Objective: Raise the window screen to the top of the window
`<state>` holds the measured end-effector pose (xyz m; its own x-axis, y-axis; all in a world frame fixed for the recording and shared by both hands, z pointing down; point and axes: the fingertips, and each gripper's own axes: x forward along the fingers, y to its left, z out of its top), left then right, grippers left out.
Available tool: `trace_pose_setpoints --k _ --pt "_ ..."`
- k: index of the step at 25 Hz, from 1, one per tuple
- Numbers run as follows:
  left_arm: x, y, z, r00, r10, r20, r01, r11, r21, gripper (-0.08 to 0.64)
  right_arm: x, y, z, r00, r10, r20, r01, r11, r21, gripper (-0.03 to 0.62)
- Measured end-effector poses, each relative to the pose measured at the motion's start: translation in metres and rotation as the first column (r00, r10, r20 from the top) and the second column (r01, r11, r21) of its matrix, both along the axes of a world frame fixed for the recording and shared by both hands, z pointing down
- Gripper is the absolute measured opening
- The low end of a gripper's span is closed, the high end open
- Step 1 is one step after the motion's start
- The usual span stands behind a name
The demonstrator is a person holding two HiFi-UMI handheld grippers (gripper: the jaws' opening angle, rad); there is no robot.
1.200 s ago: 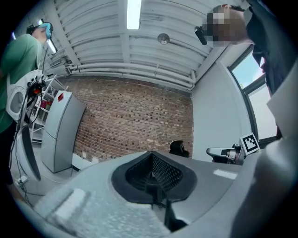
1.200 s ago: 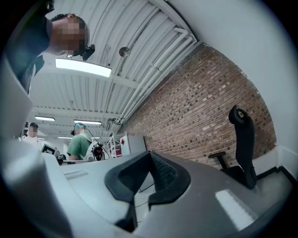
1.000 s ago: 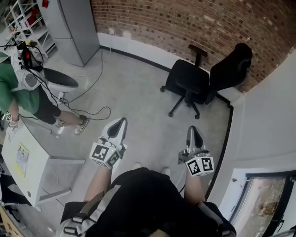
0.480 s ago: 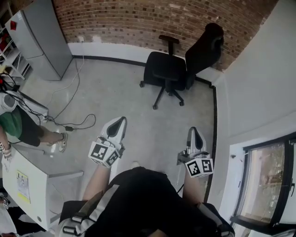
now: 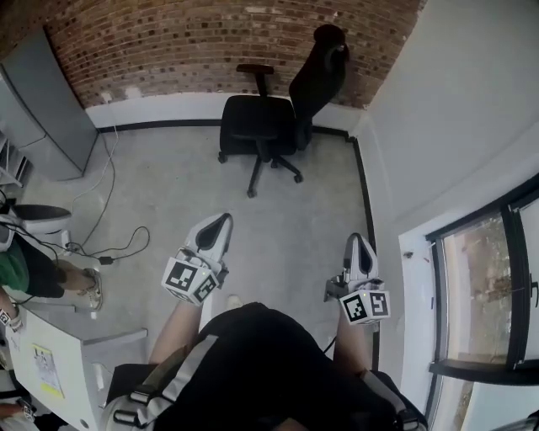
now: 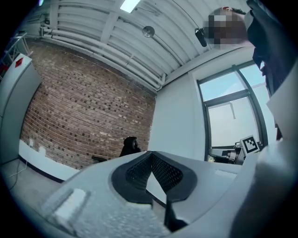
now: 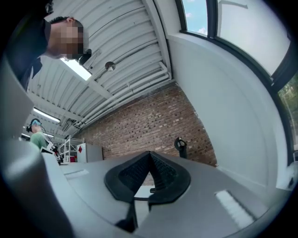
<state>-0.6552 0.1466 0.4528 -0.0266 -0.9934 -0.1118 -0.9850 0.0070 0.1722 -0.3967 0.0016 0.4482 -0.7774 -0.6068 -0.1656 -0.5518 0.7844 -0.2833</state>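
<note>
In the head view the left gripper [image 5: 217, 227] sits at 8 o'clock and the right gripper [image 5: 354, 247] at 4 o'clock, both pointing to 12, with the window [image 5: 480, 286] well apart at the 4 o'clock edge. The left gripper view shows its jaws clenched tip to tip on nothing, with the window [image 6: 230, 116] at 3 o'clock. The right gripper view shows the same empty clench, with the window [image 7: 195, 14] at 1 o'clock.

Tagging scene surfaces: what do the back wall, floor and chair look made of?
Back wall: red-brown brick, matte; mortar joints show.
Floor: likely bare concrete, pale grey, smooth, seamless.
Chair: black, matte seat, probably fabric; base plastic or metal, can't tell.
</note>
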Motion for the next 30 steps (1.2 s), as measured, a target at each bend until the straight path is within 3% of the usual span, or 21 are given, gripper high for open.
trace_pose_setpoints --k 9,19,26,30 --pt "0.093 -0.055 -0.001 0.984 0.175 -0.013 -0.175 0.985 0.001 0.005 0.110 -0.011 -0.002 0.986 0.164 0.003 -0.164 0.986 -0.002 0.006" --pt "0.176 -0.094 -0.004 0.952 0.306 0.005 -0.306 0.952 0.015 0.005 0.206 -0.007 -0.001 0.953 0.303 0.023 -0.303 0.953 0.012 0.005" --pt "0.247 -0.114 -0.003 0.911 0.413 -0.013 -0.413 0.911 0.021 0.005 0.273 0.005 0.001 0.921 0.390 0.018 -0.390 0.921 0.020 0.005" --pt "0.288 -0.119 0.002 0.869 0.494 -0.032 -0.494 0.870 0.007 0.005 0.309 0.022 0.006 0.889 0.457 0.008 -0.457 0.889 0.021 0.005"
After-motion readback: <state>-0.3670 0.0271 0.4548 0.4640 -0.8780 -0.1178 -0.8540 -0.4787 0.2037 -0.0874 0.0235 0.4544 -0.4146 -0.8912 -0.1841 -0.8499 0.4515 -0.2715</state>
